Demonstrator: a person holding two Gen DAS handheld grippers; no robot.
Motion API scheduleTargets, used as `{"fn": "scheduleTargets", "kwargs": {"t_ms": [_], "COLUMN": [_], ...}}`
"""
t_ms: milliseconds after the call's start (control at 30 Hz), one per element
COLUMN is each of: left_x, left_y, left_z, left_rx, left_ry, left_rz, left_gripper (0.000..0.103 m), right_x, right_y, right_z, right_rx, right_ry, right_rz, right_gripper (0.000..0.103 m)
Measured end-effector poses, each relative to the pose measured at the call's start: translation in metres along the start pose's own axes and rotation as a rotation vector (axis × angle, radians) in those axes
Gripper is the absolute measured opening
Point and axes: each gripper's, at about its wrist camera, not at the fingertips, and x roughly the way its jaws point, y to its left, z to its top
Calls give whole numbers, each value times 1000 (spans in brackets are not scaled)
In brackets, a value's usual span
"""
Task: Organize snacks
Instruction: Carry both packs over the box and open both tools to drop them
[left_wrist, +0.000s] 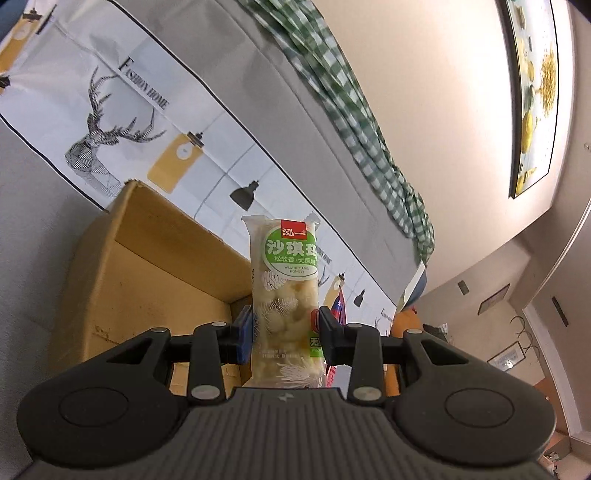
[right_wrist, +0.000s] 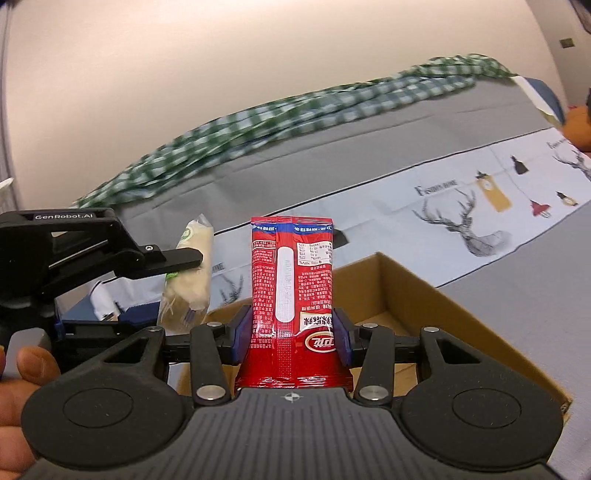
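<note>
Left gripper (left_wrist: 285, 334): closed on a clear sachima snack pack (left_wrist: 284, 295), held upright above the cardboard box (left_wrist: 147, 280).
Right gripper (right_wrist: 291, 332): closed on a red snack packet (right_wrist: 291, 288), also above the box's open top.
Step in hand — likely dropping both in: lower each inside the box walls, then open the jaws, hands kept apart.
</note>
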Motion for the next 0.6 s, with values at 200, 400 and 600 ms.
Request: {"fn": "scheduleTargets", "kwargs": {"t_ms": [200, 400, 600], "left_x": [11, 16, 15], "left_y": [-3, -9, -9], "left_z": [0, 0, 0], "left_rx": [2, 25, 20], "left_ry": [17, 29, 34], "left_rz": [8, 9, 5], "left_gripper": [40, 40, 42], "right_x": [2, 3, 2], "right_y": [-9, -13, -12], "right_z": [0, 1, 1], "right_rx": [22, 34, 27], "right_ry": [-2, 5, -4], "right_rz": [-29, -33, -33], "right_gripper": [47, 48, 48]}}
